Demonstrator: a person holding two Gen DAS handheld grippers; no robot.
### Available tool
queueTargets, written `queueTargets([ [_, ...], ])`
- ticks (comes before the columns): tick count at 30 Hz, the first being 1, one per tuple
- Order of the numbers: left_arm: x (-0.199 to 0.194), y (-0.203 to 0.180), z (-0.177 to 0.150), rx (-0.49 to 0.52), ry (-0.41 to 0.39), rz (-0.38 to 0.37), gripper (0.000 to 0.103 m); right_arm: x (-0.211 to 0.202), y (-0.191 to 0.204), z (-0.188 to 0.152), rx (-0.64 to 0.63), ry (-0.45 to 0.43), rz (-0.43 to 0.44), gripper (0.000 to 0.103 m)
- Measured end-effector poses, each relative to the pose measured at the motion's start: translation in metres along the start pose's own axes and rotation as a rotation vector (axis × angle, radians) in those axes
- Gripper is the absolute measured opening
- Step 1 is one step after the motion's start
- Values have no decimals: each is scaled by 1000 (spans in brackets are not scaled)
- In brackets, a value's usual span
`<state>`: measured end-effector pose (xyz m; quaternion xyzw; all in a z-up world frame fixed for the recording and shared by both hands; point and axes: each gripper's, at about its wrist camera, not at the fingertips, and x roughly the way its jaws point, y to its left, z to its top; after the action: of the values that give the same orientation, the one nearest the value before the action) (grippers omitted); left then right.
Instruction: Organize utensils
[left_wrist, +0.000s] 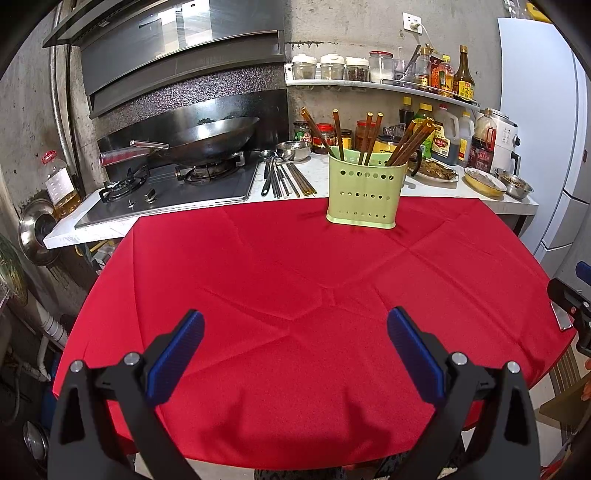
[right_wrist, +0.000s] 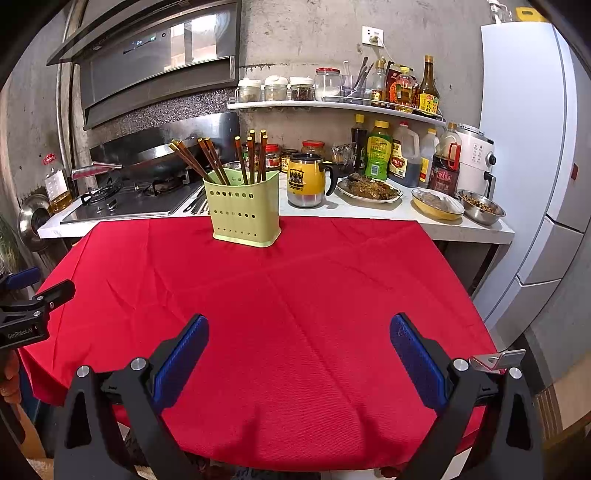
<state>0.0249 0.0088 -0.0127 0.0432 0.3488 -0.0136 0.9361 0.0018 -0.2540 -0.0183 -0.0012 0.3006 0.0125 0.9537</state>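
Note:
A pale green perforated utensil holder (left_wrist: 362, 192) (right_wrist: 243, 212) stands at the far edge of the red tablecloth (left_wrist: 295, 288) (right_wrist: 280, 295). Several brown wooden chopsticks (left_wrist: 371, 138) (right_wrist: 251, 158) stick up out of it. Loose metal spoons and chopsticks (left_wrist: 282, 179) (right_wrist: 197, 205) lie on the white counter behind the table, beside the stove. My left gripper (left_wrist: 295, 332) hovers open over the near part of the cloth, nothing between its blue pads (left_wrist: 177, 354). My right gripper (right_wrist: 299, 336) is likewise open and empty, near the table's front edge.
A gas stove (left_wrist: 173, 188) with a wok (left_wrist: 207, 138) sits at back left. A yellow mug (right_wrist: 308, 181), plates of food (right_wrist: 373, 190), steel bowls (right_wrist: 480, 210) and sauce bottles (right_wrist: 378, 149) crowd the counter. A white fridge (right_wrist: 535, 166) stands at right.

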Motion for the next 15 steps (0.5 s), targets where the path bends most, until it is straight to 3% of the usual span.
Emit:
queueTargets([
  [15, 1, -1, -2, 2, 4, -3, 97, 1, -2, -2, 3, -2, -1, 97],
])
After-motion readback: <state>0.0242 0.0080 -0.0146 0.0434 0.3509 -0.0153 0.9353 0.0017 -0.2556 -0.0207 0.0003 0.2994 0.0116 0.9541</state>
